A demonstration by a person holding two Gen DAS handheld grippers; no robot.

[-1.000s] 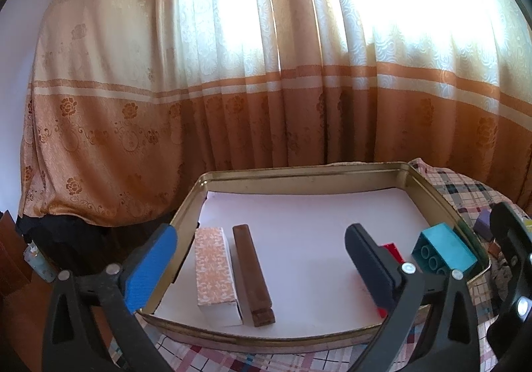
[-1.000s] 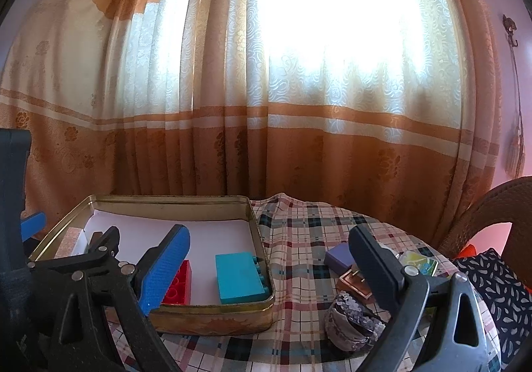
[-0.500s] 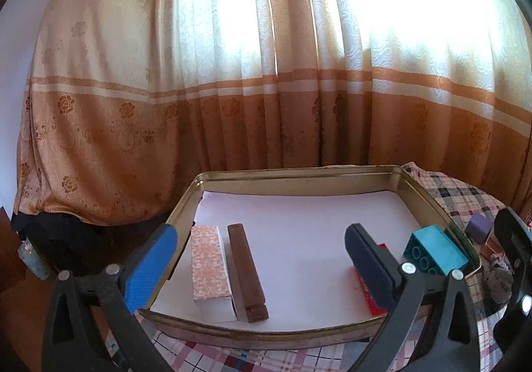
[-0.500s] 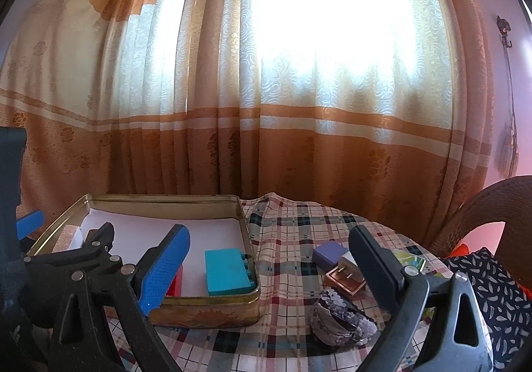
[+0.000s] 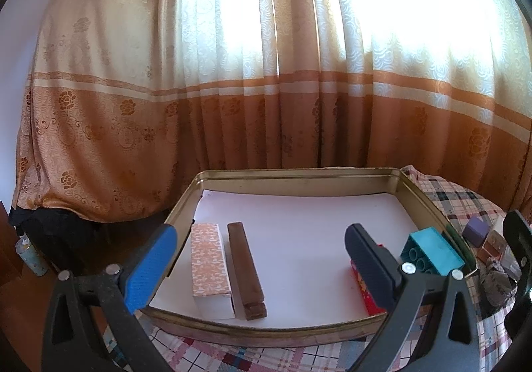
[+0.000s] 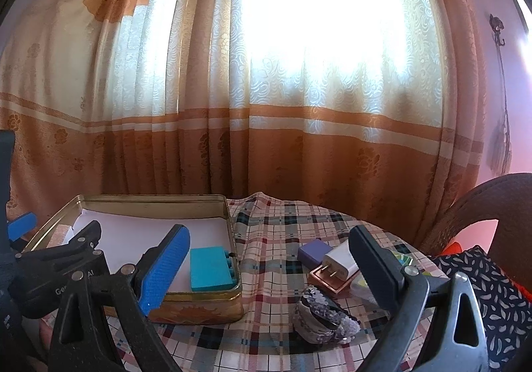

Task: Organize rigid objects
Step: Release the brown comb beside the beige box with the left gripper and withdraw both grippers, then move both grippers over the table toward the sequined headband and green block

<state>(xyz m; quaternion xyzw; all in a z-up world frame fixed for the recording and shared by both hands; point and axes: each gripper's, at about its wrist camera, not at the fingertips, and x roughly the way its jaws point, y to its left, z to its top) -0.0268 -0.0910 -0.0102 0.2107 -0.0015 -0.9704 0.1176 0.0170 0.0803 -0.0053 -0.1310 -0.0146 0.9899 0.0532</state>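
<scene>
Both tongs, the left gripper (image 5: pixel 262 267) and right gripper (image 6: pixel 269 267), hang with fingers wide apart and empty, above the near edge of the checked tablecloth (image 6: pixel 272 239). Ahead, the gold tin (image 5: pixel 299 174) holds a patterned box (image 5: pixel 209 267) just beside a brown bar (image 5: pixel 244 267) at its left, a teal block (image 6: pixel 211 269) and red block (image 5: pixel 364 292) at its right, with bare white floor between. Right of the tin lie a sequined pouch (image 6: pixel 324 315), white plug (image 6: pixel 340 262) and purple box (image 6: pixel 312 250).

A plaid-clothed counter (image 6: pixel 276 239) carries a gold tin tray (image 6: pixel 199 307) at its left edge; a purple block (image 6: pixel 312 251), white charger (image 6: pixel 340 264) and perhaps a sequined pouch (image 6: pixel 324 317) lie right.
</scene>
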